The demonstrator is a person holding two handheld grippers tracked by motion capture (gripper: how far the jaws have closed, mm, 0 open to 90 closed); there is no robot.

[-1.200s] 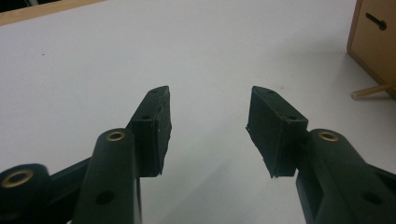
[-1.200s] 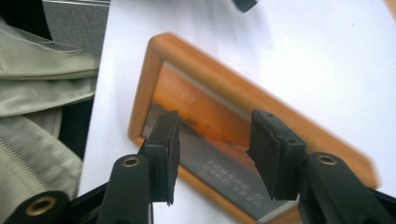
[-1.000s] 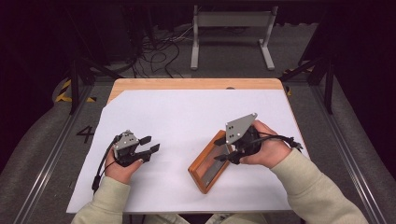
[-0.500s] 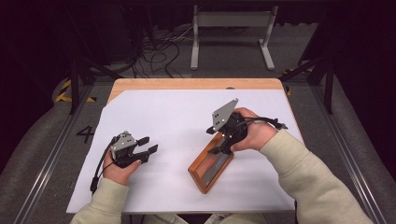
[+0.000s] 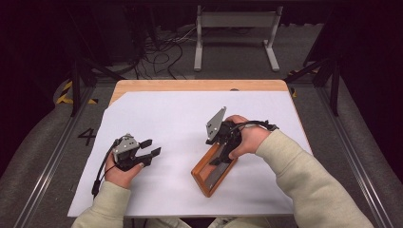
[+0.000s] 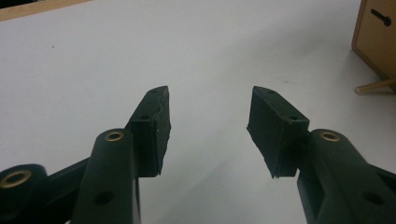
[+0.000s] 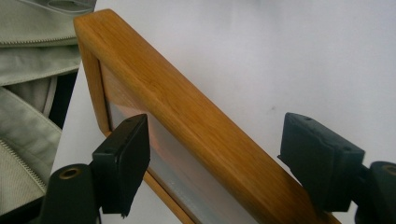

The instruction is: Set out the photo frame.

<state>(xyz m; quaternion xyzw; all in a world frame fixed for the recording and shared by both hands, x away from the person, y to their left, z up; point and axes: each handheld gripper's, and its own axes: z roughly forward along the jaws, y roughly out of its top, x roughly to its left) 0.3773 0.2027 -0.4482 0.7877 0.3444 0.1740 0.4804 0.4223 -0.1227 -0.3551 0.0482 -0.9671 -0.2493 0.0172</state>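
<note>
My right gripper [image 5: 219,159] over frame [image 5: 214,170], table's [image 5: 190,86] 5 o'clock; jaws just opening, straddling 1 rail, pads clear. My left gripper [image 5: 149,147] agape, empty, frame's 9 o'clock.

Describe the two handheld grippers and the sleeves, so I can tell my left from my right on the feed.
Both grippers are black with two blocky black jaws and brass-coloured rivets. The left gripper carries a small grey plate and trails a black cable along the wrist. The right gripper has a larger grey three-cornered plate and a black cable looping over the hand. Both sleeves are pale cream-green fabric.
</note>
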